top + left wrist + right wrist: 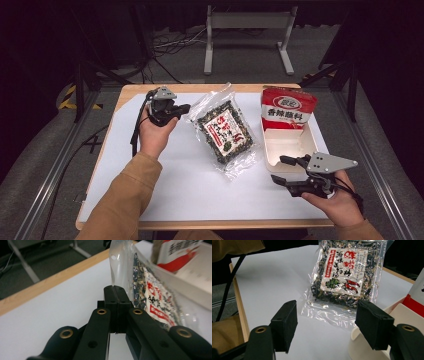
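My left claw (184, 108) sits pressed closed on nothing, beside the clear seaweed bag (225, 131) lying mid-counter toward the far edge. Toward the right edge, a white tray (274, 150) holds a red packet (287, 108). My right claw (278, 169) gapes wide, empty. Likely next: gripping the bag's edge.

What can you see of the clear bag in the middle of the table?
The clear bag is a sealed clear plastic pouch of dark dried bits, with a white and red printed label and a small hanging hole at its top edge. It lies flat and askew on the white sheet, between both grippers. Neither gripper holds it.
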`<move>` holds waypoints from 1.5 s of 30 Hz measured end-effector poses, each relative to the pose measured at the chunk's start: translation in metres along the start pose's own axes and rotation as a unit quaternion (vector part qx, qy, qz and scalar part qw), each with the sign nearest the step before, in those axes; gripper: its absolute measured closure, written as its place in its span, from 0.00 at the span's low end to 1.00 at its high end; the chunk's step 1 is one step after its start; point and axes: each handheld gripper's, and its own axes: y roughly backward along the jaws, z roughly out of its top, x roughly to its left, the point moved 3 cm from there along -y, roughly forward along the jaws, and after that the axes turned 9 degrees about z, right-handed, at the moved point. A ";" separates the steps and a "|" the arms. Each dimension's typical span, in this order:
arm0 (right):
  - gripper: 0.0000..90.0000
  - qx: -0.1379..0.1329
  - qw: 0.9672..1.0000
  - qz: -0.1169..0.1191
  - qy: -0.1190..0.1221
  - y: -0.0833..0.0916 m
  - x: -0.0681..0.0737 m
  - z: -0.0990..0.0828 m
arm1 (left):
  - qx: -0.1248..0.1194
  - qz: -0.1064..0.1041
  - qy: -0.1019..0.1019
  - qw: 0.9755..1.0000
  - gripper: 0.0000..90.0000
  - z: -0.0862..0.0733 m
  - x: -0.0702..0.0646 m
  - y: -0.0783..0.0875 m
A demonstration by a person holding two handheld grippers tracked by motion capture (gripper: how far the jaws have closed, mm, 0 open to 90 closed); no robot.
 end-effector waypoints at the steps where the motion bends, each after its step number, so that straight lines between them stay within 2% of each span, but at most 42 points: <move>1: 0.38 0.000 1.000 0.000 0.000 0.000 0.000 0.001 | -0.008 -0.003 -0.003 1.000 1.00 0.002 -0.004 0.005; 3: 0.38 0.000 1.000 0.001 0.003 -0.001 0.001 0.002 | -0.030 -0.001 -0.020 0.999 1.00 0.007 -0.016 0.019; 5: 0.38 0.002 1.000 0.002 0.003 -0.002 0.002 0.002 | -0.041 -0.003 -0.036 0.998 1.00 0.011 -0.025 0.030; 9: 0.38 0.003 1.000 0.003 0.005 -0.004 0.003 0.003 | -0.074 -0.021 -0.048 0.996 1.00 0.016 -0.041 0.051; 10: 0.38 0.003 1.000 0.003 0.005 -0.004 0.003 0.004 | -0.086 -0.020 -0.058 0.994 1.00 0.017 -0.045 0.058; 11: 0.38 0.003 1.000 0.003 0.005 -0.004 0.003 0.004 | -0.086 -0.020 -0.058 0.994 1.00 0.017 -0.045 0.058; 13: 0.38 0.005 1.000 0.004 0.007 -0.005 0.004 0.004 | -0.116 -0.032 -0.061 0.991 1.00 0.019 -0.055 0.072; 14: 0.38 0.005 1.000 0.005 0.008 -0.005 0.005 0.004 | -0.116 -0.032 -0.061 0.991 1.00 0.019 -0.055 0.072; 15: 0.38 0.006 1.000 0.005 0.008 -0.006 0.005 0.004 | -0.133 -0.037 -0.065 0.988 1.00 0.019 -0.060 0.080; 17: 0.38 0.004 1.000 0.006 0.008 -0.006 0.006 0.005 | -0.144 -0.049 -0.061 0.986 1.00 0.018 -0.064 0.085; 19: 0.38 0.004 1.000 0.007 0.009 -0.006 0.007 0.006 | -0.148 -0.052 -0.061 0.986 1.00 0.017 -0.065 0.087; 21: 0.38 0.002 1.000 0.007 0.009 -0.007 0.007 0.007 | -0.158 -0.066 -0.058 0.984 1.00 0.016 -0.068 0.093; 26: 0.38 -0.002 1.000 0.009 0.008 -0.010 0.006 0.010 | -0.169 -0.092 -0.052 0.980 1.00 0.015 -0.070 0.101; 31: 0.37 -0.009 1.000 0.014 0.006 -0.013 0.001 0.020 | -0.171 -0.104 -0.042 0.979 1.00 0.013 -0.071 0.104; 34: 0.37 -0.010 1.000 0.014 0.008 -0.014 -0.003 0.026 | -0.172 -0.109 -0.045 0.978 1.00 0.012 -0.072 0.105; 37: 0.37 -0.011 1.000 0.019 0.005 -0.017 -0.012 0.037 | -0.173 -0.117 -0.041 0.977 1.00 0.012 -0.073 0.106; 39: 0.37 -0.009 1.000 0.023 0.003 -0.018 -0.014 0.037 | -0.173 -0.118 -0.041 0.977 1.00 0.011 -0.073 0.106; 42: 0.37 0.012 1.000 0.023 0.003 -0.023 -0.022 0.040 | -0.174 -0.121 -0.040 0.977 1.00 0.011 -0.073 0.107; 45: 0.36 0.009 1.000 0.023 0.006 -0.025 -0.029 0.050 | -0.176 -0.125 -0.045 0.975 1.00 0.011 -0.075 0.108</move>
